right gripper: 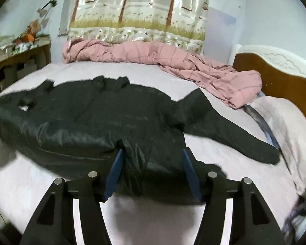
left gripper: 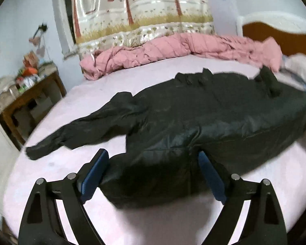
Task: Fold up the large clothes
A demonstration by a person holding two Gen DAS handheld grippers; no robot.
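Getting ready to fold a big black jacket [left gripper: 204,120] spread flat on the bed [left gripper: 61,183].

Both the left gripper [left gripper: 153,175] and right gripper [right gripper: 152,173] are spread wide at the near hem, gripping nothing yet. Fabric looks puffy, shiny, probably slippery and light, so I'd pinch the hem corners or sleeve [right gripper: 234,134] cuffs.

Left gripper [left gripper: 153,163], right gripper [right gripper: 152,164], black triangular-cutout arms, silver round pins, blue ribbed pads [left gripper: 94,173]
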